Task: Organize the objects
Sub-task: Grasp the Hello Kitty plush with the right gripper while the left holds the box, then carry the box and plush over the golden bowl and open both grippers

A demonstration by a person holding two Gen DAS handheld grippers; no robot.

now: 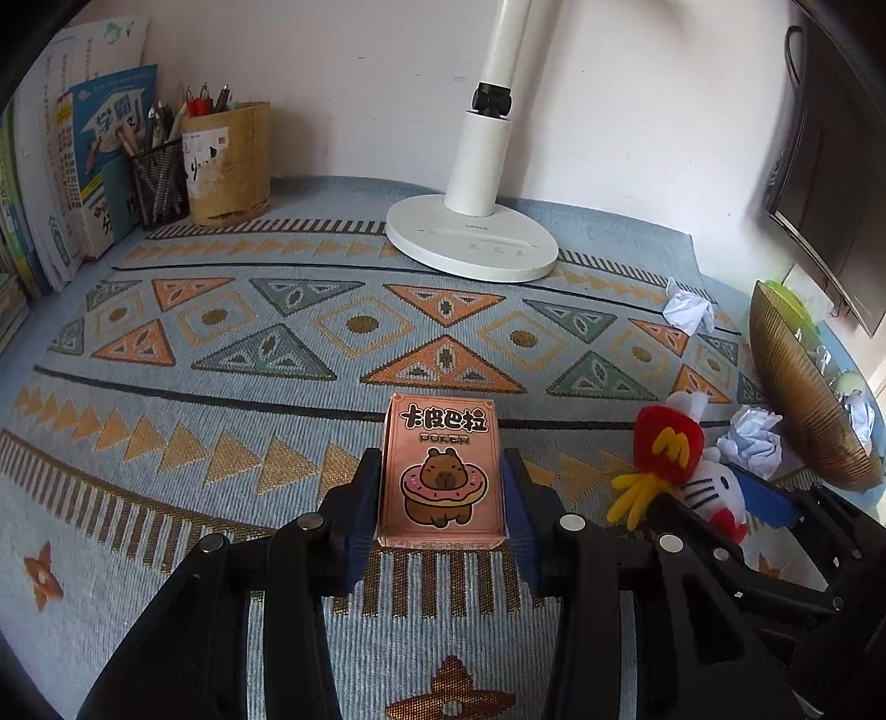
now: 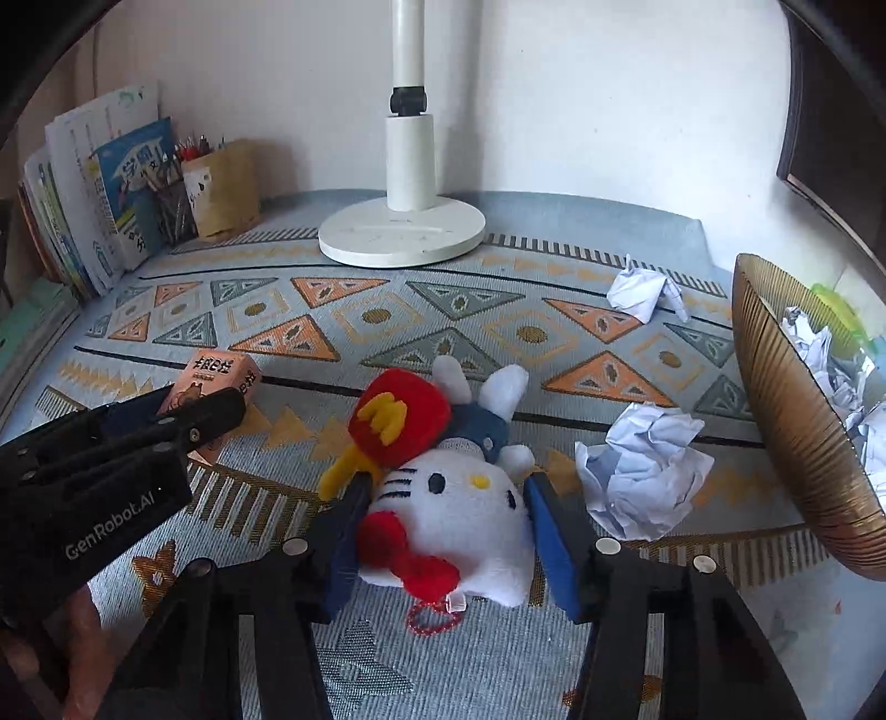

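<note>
Card box (image 1: 442,471) near centre on the cloth (image 1: 277,354), plush toy (image 2: 448,498) to its right, paper ball (image 2: 642,471) further right, lamp base (image 1: 470,243) far behind

I see a plain white wall (image 1: 343,83) behind a desk covered by a blue woven cloth (image 1: 221,343) with orange and grey-green triangles. White lamp base (image 1: 470,243) sits near the wall, its post rising out of view. Dark framed panel (image 1: 819,183) at right. Soft daylight, no harsh shadows.

lamp (image 2: 407,50) cut off above; books' (image 1: 33,183) titles unreadable
</note>
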